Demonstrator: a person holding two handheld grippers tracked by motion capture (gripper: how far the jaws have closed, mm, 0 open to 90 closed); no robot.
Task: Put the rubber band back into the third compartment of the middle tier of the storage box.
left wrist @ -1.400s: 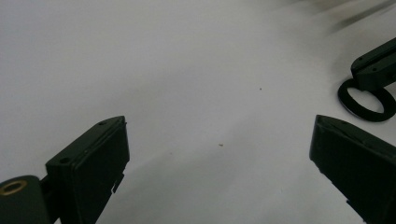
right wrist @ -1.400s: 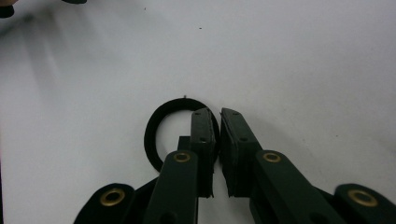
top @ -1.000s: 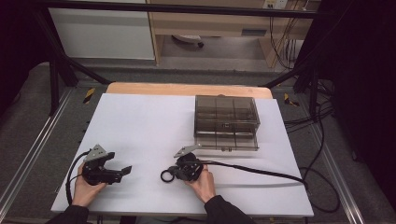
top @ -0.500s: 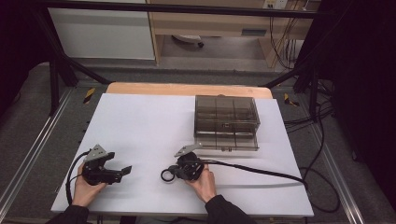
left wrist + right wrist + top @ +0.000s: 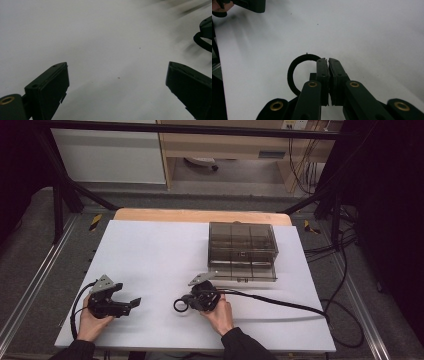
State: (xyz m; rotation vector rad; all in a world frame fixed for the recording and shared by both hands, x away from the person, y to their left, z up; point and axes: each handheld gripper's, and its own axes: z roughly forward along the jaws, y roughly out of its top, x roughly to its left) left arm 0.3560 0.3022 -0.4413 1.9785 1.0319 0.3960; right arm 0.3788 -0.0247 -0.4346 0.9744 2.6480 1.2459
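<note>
High view: a white desk (image 5: 165, 255) fills the middle of the frame, with a wooden edge along its far side. A smoky clear box (image 5: 242, 251) with inner compartments sits right of centre, in the upper half of the desk, its lid down. At lower left, a hand (image 5: 90, 324) holds the left tongs (image 5: 131, 304), which point toward the right of the frame and rest low on the desk. Their tips look spread, with bare desk between them. Just below centre, the other hand (image 5: 218, 312) holds the right tongs (image 5: 192, 303), pointing left. A black ring (image 5: 180, 305) lies at their tip, on the desk, just below the box's near left corner and well apart from the left tongs. A black cable (image 5: 280, 304) trails from the right tongs toward the lower right, over the desk's edge.

Left gripper view: the left tongs (image 5: 117, 82) stand wide open, one black jaw at lower left and one at lower right, holding nothing; only white desk lies between them. At the far right edge a bit of the ring (image 5: 201, 42) and the other tongs shows.

Right gripper view: the right tongs (image 5: 328, 61) are closed, their pads pressed together around the right side of the ring (image 5: 294, 66). The ring's band passes between the pads, and the rest of it curves out to the left, against the white desk. The left tongs (image 5: 249, 5) show at upper left.
</note>
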